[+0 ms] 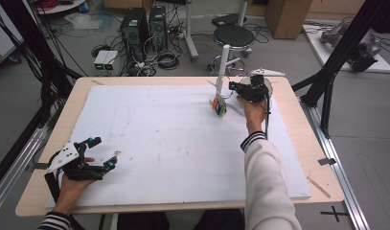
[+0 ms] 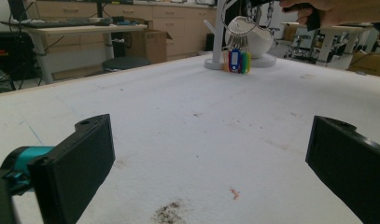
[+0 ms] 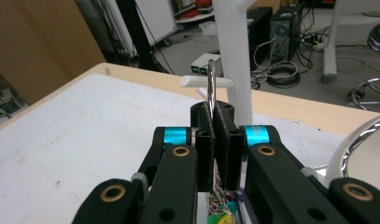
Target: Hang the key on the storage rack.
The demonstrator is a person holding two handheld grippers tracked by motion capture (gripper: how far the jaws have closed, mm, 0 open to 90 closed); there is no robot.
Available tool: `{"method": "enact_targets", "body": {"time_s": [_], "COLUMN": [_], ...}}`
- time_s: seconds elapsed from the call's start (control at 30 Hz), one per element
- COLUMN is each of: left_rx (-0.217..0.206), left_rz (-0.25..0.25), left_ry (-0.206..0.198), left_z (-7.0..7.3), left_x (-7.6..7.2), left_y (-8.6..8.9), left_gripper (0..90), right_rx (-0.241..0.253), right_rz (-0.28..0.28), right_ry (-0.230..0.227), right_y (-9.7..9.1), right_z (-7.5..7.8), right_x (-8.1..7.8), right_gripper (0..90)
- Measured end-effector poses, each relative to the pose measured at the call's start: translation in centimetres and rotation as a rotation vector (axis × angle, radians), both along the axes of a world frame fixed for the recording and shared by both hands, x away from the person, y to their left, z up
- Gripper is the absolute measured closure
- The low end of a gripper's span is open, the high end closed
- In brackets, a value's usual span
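A white peg stand (image 1: 223, 67) rises at the far right of the white foam board (image 1: 159, 134). My right gripper (image 1: 235, 87) is level with it, shut on a metal key ring (image 3: 211, 84) whose top sits just in front of a short white peg (image 3: 200, 82) on the stand's post (image 3: 234, 56). Coloured key tags (image 1: 220, 108) hang from the ring beside the stand's base; in the left gripper view the tags (image 2: 237, 59) are blue, green and orange. Near the front left corner, my left gripper (image 1: 102, 153) lies open, holding nothing (image 2: 211, 158).
A white bowl-like object with a chrome rim (image 1: 267, 84) stands just right of the stand. Beyond the far edge are a black stool (image 1: 233, 36), computer towers (image 1: 142, 26) and floor cables. Black frame struts (image 1: 336, 62) flank the table on the right.
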State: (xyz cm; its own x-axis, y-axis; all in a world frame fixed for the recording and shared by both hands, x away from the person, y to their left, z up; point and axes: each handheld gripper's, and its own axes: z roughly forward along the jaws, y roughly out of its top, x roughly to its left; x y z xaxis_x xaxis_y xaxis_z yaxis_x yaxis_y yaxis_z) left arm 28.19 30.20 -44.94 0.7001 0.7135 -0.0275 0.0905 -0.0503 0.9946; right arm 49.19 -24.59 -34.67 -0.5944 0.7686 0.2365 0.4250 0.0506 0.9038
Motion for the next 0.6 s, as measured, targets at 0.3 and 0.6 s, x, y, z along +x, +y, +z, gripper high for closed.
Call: {"method": "enact_targets", "body": {"time_s": [0.3, 0.6], "left_rx": [-0.005, -0.011], "left_rz": [0.001, 0.0], "left_ry": [0.002, 0.0], "left_z": [-0.02, -0.03], "left_x": [0.01, -0.01], "left_y": [0.03, 0.08], "left_gripper": [1.7, 1.7], "right_rx": [-0.01, -0.02], "right_rz": [-0.02, -0.038], "right_ry": [0.025, 0.036], "right_y": [0.28, 0.88], "right_z": [-0.6, -0.9], "right_x": [0.45, 0.64], "right_gripper": [87.9, 86.8]}}
